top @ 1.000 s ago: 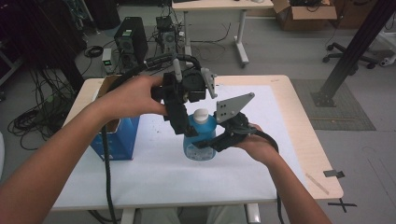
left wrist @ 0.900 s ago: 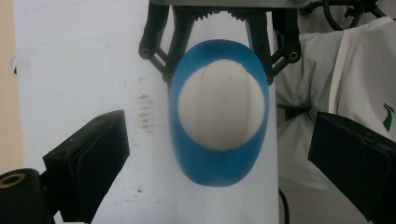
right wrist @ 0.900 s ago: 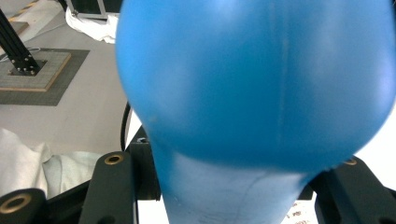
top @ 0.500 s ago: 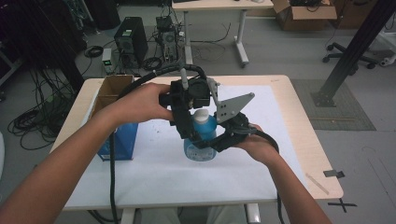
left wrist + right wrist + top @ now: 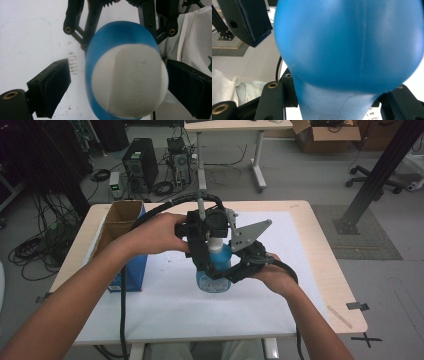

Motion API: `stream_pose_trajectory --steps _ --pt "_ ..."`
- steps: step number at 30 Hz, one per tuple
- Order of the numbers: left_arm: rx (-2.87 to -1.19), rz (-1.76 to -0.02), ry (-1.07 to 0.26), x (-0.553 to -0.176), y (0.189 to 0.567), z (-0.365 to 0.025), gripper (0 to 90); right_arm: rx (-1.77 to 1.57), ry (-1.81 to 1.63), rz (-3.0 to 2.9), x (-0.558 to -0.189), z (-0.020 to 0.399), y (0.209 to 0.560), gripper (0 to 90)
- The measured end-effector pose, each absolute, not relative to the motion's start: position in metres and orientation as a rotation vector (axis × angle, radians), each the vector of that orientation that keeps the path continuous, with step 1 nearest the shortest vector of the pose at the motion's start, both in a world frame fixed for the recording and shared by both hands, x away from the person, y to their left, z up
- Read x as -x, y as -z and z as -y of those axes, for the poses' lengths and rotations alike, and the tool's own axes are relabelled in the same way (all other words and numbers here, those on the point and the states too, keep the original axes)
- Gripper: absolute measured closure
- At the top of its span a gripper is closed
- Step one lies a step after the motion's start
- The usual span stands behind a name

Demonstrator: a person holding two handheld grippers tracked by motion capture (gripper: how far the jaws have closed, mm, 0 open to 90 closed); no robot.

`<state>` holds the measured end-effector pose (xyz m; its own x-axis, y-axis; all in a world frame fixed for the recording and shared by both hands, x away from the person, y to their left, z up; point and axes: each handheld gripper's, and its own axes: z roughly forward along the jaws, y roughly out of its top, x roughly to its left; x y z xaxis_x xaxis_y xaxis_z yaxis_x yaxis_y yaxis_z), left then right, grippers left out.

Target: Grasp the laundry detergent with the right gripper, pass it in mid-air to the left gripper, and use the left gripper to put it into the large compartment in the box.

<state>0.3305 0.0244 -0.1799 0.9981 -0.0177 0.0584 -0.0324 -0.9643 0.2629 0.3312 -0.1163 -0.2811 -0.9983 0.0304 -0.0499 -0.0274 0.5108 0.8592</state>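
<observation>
A blue bottle (image 5: 216,272) with a white cap (image 5: 130,82) stands upright on the white sheet at mid table. My right gripper (image 5: 229,271) comes in from the right and is shut on the bottle's lower body (image 5: 347,50), its jaws pressed against both sides. From above, my left gripper (image 5: 211,251) reaches down over the top. It is open, one pad (image 5: 51,87) clear of the cap and the other pad (image 5: 190,87) close beside it. One of the left gripper's jaws also appears in the upper left of the right gripper view.
An open cardboard box with blue sides (image 5: 122,245) stands at the table's left edge, under my left forearm. A white sheet (image 5: 170,305) covers most of the wooden table (image 5: 330,275). Cables trail from both grippers toward me.
My left gripper has moved right and lower, from beside the bottle's top to straddling the cap. The right gripper and the bottle have hardly moved.
</observation>
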Motion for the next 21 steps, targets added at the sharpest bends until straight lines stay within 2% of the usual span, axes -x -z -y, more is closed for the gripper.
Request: stream_pose_trajectory --steps 21 --pt "-2.875 0.060 -0.072 -0.3304 0.1802 -0.0230 23.0 -0.006 -1.523 -2.682 -0.3305 0.1175 0.2816 44.0"
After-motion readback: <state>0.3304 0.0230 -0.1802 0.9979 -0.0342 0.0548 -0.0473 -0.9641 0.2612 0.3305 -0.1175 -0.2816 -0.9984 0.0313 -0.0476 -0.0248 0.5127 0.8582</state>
